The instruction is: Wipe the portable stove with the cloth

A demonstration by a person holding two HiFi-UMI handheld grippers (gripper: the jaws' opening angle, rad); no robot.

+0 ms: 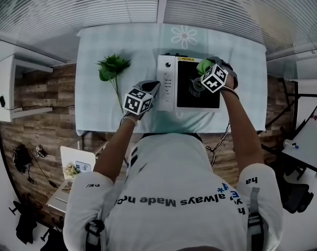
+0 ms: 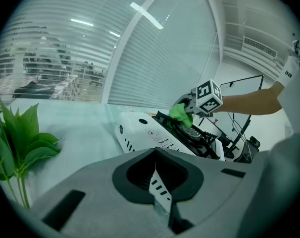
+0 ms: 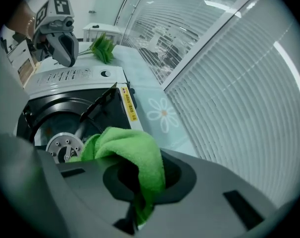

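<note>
Shirt (image 1: 169,190) back: "always Made"; R sleeve (image 1: 251,184): "ha"; stove (image 1: 166,88) labels illegible.

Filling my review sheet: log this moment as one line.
right gripper: jaws shut on green cloth, over stove burner | left gripper: jaws shut, empty, beside stove's control panel

The pale checked counter (image 1: 98,109) is backed by slatted blinds (image 1: 59,7) and surrounded by wood-plank floor (image 1: 27,132).
</note>
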